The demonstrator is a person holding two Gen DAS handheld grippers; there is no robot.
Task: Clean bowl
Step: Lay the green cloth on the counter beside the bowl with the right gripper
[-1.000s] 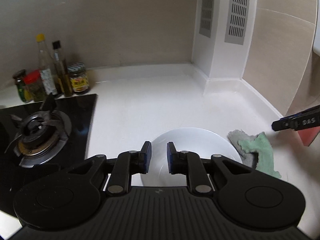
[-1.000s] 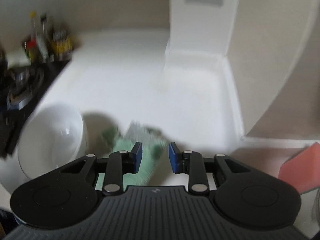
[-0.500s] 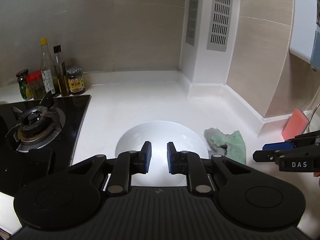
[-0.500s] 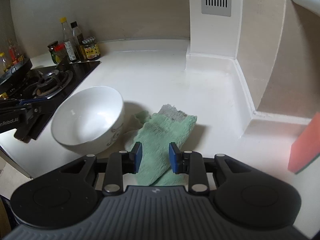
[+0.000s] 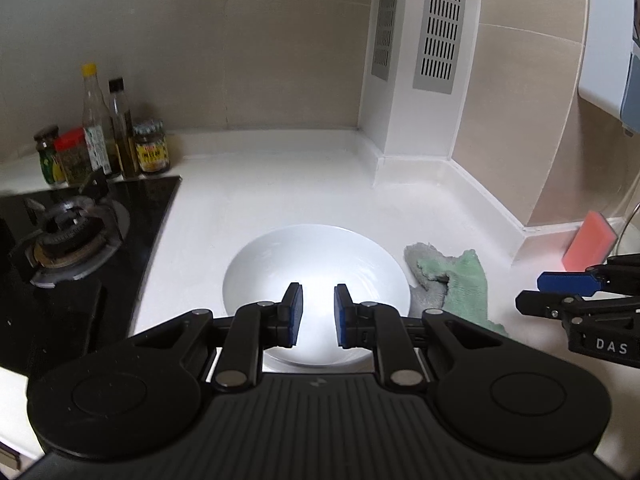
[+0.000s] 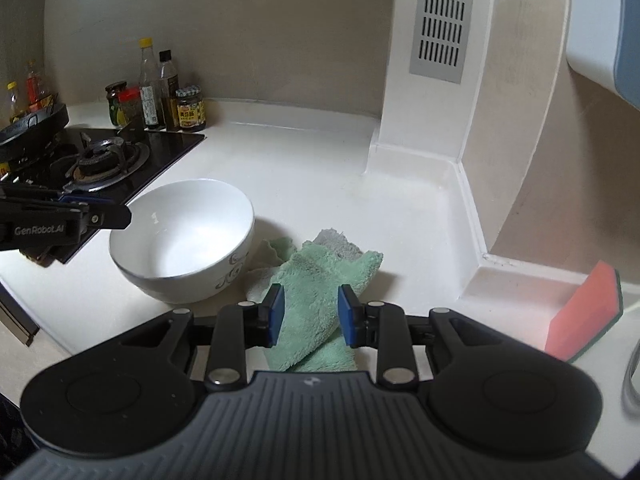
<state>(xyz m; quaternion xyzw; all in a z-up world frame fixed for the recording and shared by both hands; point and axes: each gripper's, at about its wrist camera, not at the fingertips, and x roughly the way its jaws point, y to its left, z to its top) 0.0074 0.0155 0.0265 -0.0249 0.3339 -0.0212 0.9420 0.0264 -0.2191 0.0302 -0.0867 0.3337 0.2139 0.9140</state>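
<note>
Bowl: white, upright, sitting on the counter at about 10 o'clock from the right gripper's nose, just off the corner of the black hob. In the left wrist view it's dead ahead at 12 o'clock, right under the fingers.

Cloth: green fluffy rag, crumpled, lying just beside the bowl at its 3 o'clock side. Looks like it's touching the bowl's foot, but I can't be sure.

Right gripper: fingers spread wide, holding nothing, hovering over the rag with it framed between the blue pads.

Left gripper: fingers parted with a narrower gap, nothing between them, hanging over the near rim of the bowl.

Step in hand: my guess is the right one is going for the rag while the left is lining up to steady the bowl.

How to do it well: I'd be dropping straight down onto the thick bunched middle of the rag, not the thin grey edge at 12 o'clock, so a proper wad gets pinched. The left one should be pinching the bowl wall at the near rim before any wiping.

Watch out: the bowl is smooth and light-looking, so it could skate toward the hob if pushed sideways.

Other stuff: condiment bottles at 11 o'clock by the wall, pink sponge at 3 o'clock, well apart.
</note>
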